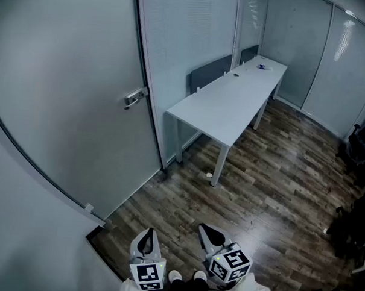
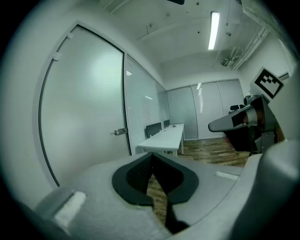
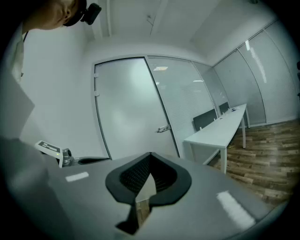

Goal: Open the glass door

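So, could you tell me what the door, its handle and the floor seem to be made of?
The door looks like frosted glass: a smooth, milky grey pane with soft sheen. Its handle appears to be metal, silvery with bright glints. The floor looks like dark wood-grain planks, perhaps laminate, slightly glossy where light reflects.

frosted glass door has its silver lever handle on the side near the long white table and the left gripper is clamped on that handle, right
Not quite. The left gripper is not on the silver lever handle: it is shut on nothing, well short of the frosted glass door, as the head view shows. The handle does sit on the side near the long white table.
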`<state>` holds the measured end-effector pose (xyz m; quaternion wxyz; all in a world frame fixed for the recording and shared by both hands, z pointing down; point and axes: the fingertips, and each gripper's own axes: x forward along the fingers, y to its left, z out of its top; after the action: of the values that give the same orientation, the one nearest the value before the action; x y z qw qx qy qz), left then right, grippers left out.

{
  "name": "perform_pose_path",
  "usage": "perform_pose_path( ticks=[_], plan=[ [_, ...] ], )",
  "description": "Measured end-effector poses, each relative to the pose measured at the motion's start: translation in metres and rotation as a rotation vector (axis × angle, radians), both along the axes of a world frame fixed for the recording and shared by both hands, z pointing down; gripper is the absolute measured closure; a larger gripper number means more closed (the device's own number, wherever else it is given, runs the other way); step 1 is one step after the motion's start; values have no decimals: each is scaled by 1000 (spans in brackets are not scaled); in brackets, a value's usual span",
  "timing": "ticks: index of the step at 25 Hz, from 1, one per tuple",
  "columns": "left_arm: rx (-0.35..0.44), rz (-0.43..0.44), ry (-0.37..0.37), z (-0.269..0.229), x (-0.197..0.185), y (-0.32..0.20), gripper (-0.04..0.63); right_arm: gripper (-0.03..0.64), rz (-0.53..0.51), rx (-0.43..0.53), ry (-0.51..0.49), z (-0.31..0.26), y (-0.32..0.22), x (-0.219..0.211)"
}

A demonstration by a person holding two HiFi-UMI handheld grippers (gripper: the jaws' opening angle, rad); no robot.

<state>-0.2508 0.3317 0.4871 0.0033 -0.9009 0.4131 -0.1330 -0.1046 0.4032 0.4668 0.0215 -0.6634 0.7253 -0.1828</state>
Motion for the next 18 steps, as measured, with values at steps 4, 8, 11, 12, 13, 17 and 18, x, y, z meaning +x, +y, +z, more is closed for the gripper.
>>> perform_pose_path(
  ticks=[4,8,11,12,13,17,18],
  plan=[
    [2,2,2,1,13,2,594,612,1,6,1,1,2,12],
    [10,6,1,-2,27,9,594,612,6,22,-2,-3,11,26],
    [23,11,4,-9,40,17,594,612,-4,45,-13,-9,21,37],
    [29,13,6,-11,45,20,594,612,-8,52,-14,-10,25,40],
    [35,14,10,-13,49,23,594,612,-11,59,-12,-12,28,44],
    [56,12,24,-23,69,28,594,612,-4,77,-8,-17,32,62],
    [54,14,25,-23,72,28,594,612,-5,79,-7,-18,31,64]
  ],
)
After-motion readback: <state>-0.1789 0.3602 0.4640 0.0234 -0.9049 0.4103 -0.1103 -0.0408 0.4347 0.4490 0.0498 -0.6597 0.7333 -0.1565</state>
